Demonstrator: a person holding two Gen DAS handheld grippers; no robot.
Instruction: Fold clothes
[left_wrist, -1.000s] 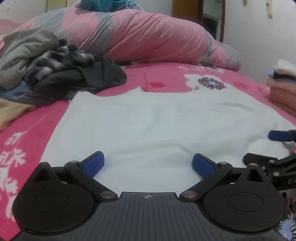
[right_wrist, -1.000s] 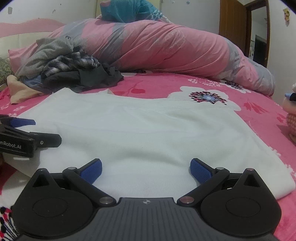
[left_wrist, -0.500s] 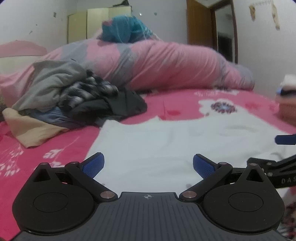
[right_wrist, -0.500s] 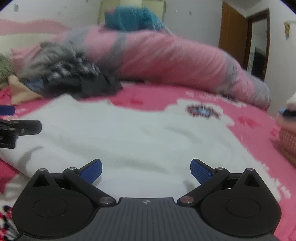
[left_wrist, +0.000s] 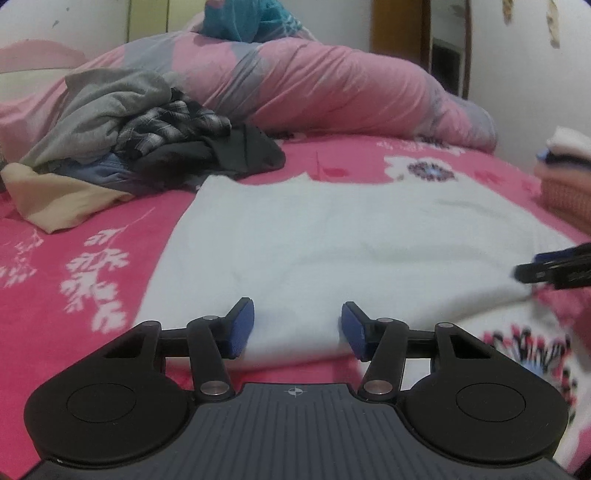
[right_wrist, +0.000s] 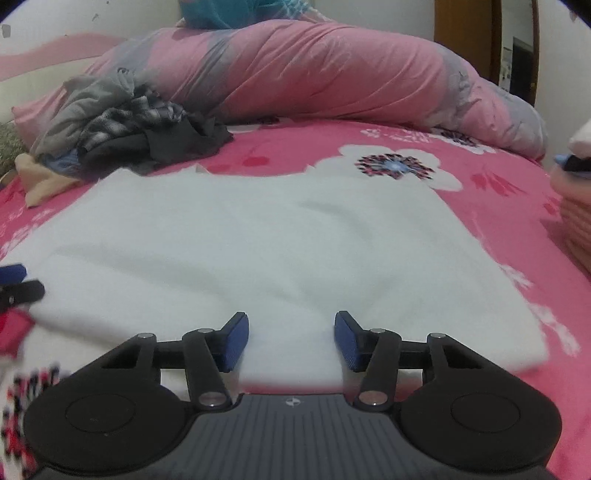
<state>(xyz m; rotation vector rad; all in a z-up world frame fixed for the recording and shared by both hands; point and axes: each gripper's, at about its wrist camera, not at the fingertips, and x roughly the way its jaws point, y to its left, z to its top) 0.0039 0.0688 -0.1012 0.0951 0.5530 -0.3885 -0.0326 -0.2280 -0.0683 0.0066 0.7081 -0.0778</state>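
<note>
A white garment (left_wrist: 351, 236) lies flat on the pink flowered bedspread (left_wrist: 74, 266); it also shows in the right wrist view (right_wrist: 258, 236). My left gripper (left_wrist: 297, 330) is open, its blue pads either side of the garment's near edge. My right gripper (right_wrist: 291, 339) is open in the same way at the near edge, further right. The right gripper's tip shows blurred at the right edge of the left wrist view (left_wrist: 554, 271). The left gripper's tip shows at the left edge of the right wrist view (right_wrist: 18, 288).
A heap of unfolded clothes (left_wrist: 147, 144), grey, plaid and dark, lies at the back left. A pink and grey duvet (left_wrist: 314, 85) runs along the back. A stack of folded clothes (left_wrist: 565, 173) sits at the right. A door (right_wrist: 469, 33) is behind.
Both grippers have narrowed from wide open to a smaller gap and pulled back toward the garment's near edge. The right gripper's tip has shifted further right in the left wrist view.
</note>
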